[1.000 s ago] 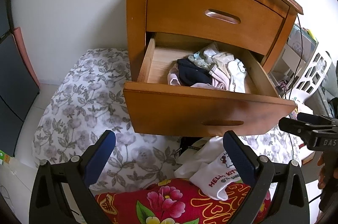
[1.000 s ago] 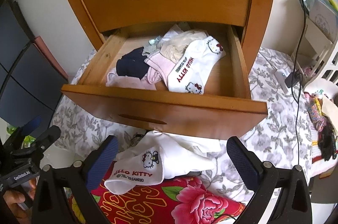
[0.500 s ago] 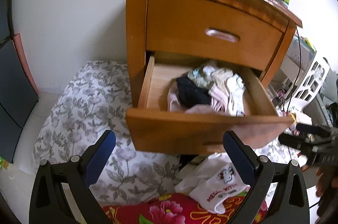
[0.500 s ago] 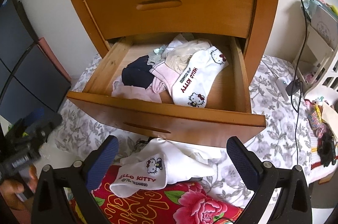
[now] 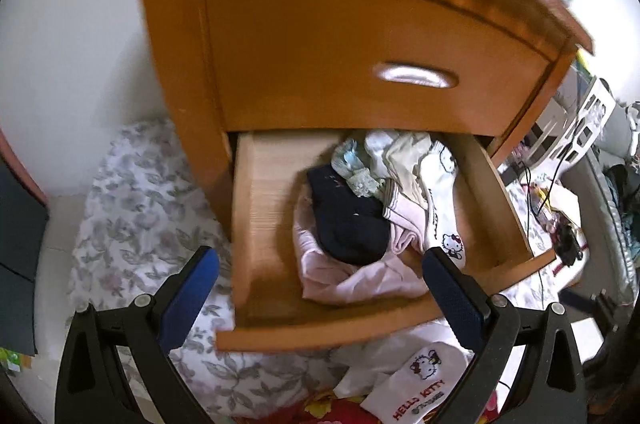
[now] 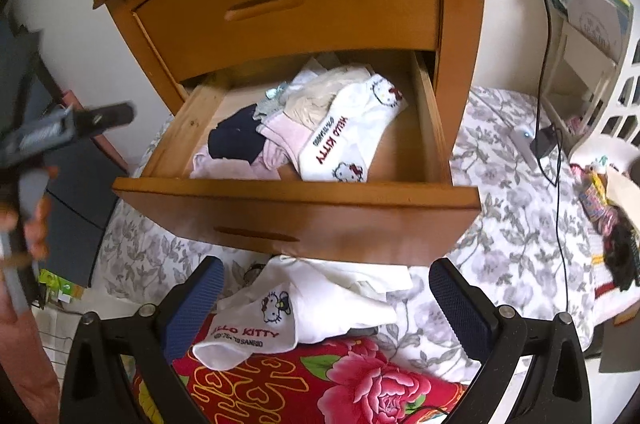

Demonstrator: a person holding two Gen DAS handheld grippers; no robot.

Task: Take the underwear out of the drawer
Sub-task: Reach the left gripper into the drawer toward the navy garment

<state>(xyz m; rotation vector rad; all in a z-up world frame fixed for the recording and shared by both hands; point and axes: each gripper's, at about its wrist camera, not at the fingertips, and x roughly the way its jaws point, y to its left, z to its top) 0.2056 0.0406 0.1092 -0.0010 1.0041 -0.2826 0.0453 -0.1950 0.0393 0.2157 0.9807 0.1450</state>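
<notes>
Each gripper, the left gripper (image 5: pixel 320 294) and the right gripper (image 6: pixel 326 304), consists of two matte black moulded finger arms with triangular cut-outs, each arm carrying two round silver screw heads on its upper face. The fingertips (image 5: pixel 188 290) are fitted with dark blue rectangular pads having a fine ribbed texture. In the right wrist view the left gripper's body appears as a blurred grey and black bar bearing white lettering that cannot be read, with a hand (image 6: pixel 24 224) on its grey handle.

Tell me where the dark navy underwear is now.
In both views, the dark navy underwear lies in the open lower drawer, atop a pale pink garment.
</notes>
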